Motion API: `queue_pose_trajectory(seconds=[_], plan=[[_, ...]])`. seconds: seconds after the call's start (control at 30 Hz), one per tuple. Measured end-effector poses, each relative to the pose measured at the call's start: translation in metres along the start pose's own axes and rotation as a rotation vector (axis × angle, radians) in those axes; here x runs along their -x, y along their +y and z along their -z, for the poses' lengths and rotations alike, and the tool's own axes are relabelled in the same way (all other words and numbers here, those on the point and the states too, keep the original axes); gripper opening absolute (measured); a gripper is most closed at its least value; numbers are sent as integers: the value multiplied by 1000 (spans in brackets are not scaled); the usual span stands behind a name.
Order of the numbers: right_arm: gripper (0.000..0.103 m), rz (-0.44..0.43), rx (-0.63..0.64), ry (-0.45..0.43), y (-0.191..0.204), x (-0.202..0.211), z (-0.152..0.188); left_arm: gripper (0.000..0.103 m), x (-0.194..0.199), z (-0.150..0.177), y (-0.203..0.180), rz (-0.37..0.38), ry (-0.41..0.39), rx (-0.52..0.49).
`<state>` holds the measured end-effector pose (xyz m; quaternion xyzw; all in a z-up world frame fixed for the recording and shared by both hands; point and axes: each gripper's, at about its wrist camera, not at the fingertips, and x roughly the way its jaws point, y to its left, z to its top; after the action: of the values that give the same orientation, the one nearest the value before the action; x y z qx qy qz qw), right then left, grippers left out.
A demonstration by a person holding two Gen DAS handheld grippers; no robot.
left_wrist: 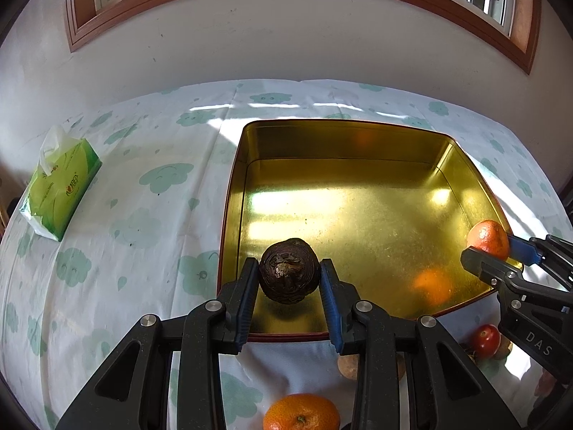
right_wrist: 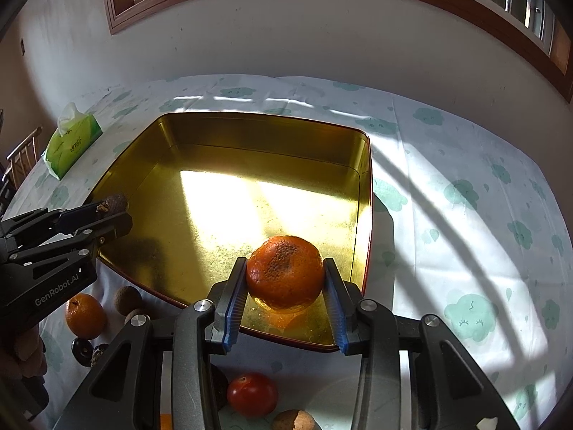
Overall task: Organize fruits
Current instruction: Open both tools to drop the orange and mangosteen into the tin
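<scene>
My left gripper (left_wrist: 289,279), marked "GenRobot.AI", pinches one wrinkled dark-brown round fruit (left_wrist: 289,270) over the shiny gold metal tin (left_wrist: 358,139). My right gripper (right_wrist: 285,277), lettered "DAS", clamps one speckled orange tangerine (right_wrist: 285,274) above that tin's near corner.

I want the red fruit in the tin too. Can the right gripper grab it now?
Probably not yet. The right gripper is shut on an orange over the gold tin; the red fruit lies uncovered on the cloth beneath it.

The left gripper (right_wrist: 118,215) reads "GenRobot.AI" in white on its black body. The right gripper (left_wrist: 487,254) shows "DAS". Print on the tissue pack (left_wrist: 59,186) is too small to read.
</scene>
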<state>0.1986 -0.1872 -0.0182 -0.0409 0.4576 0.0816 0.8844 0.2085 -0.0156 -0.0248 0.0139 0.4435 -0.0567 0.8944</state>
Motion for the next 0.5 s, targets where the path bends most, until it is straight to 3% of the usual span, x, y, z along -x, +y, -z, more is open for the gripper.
queue_pose_trajectory(seconds=[0.3, 0.5], plan=[[39, -5, -5, 2, -1, 0, 0, 37, 0, 0, 2, 6, 1, 8], [46, -7, 3, -6, 1, 4, 1, 41, 2, 0, 2, 17, 4, 12]])
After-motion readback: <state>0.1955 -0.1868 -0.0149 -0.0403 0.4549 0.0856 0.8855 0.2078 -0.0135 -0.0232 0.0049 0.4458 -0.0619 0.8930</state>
